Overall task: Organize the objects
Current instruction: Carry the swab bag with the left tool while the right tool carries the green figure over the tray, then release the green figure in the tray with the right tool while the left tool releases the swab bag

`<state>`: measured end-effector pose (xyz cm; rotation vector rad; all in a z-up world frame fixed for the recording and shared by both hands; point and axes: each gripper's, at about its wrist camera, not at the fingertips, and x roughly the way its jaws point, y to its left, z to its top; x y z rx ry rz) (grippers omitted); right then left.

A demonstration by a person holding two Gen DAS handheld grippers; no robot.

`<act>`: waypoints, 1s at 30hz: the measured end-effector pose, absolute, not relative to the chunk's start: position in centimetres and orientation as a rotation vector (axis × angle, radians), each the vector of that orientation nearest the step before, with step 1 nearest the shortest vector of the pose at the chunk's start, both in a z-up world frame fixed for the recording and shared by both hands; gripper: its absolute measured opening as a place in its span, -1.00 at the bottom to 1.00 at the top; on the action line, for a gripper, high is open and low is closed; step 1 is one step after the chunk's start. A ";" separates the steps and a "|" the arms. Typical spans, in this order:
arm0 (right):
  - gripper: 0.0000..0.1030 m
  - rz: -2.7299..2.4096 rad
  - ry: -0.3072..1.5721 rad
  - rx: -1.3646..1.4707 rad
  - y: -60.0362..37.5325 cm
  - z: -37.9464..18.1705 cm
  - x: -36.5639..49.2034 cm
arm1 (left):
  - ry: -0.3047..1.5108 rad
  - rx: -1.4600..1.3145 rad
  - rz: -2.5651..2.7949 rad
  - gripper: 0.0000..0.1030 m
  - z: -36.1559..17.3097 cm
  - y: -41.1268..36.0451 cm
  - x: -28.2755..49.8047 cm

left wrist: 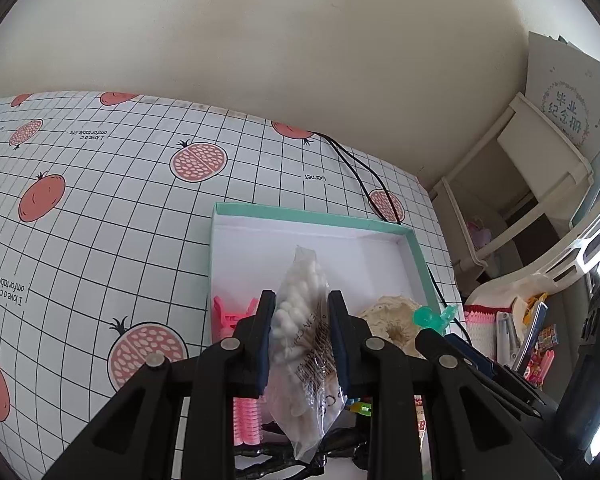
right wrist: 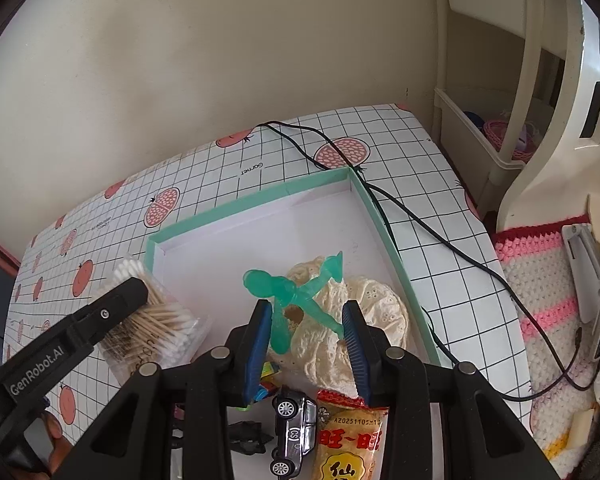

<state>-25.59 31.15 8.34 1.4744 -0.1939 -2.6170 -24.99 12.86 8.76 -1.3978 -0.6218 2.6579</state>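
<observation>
Pointing upward, cotton-swab bag (left wrist: 300, 344) stands in left claw (left wrist: 302, 312).

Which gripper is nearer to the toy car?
Right. The right gripper, holding the green figure, is just above the toy car; the left gripper, gripping the swab bag, is farther left.

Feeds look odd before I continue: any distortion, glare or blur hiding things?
Left wrist: fisheye bends the tablecloth grid, dark vignette corners; bag of cotton swabs sharp. Right wrist: same curvature, even soft daylight, green figure clear, snack packet slightly blurred at the bottom.
</observation>
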 end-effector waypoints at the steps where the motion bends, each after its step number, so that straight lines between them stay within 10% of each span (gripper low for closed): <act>1: -0.25 -2.613 -0.186 1.480 31.0 8.1 -25.6 | -0.630 -1.398 2.649 -0.48 8.6 12.8 -25.0; 30: -0.12 -2.566 -0.127 1.566 30.0 6.0 -25.8 | -0.619 -1.527 2.587 -0.45 5.7 12.7 -25.4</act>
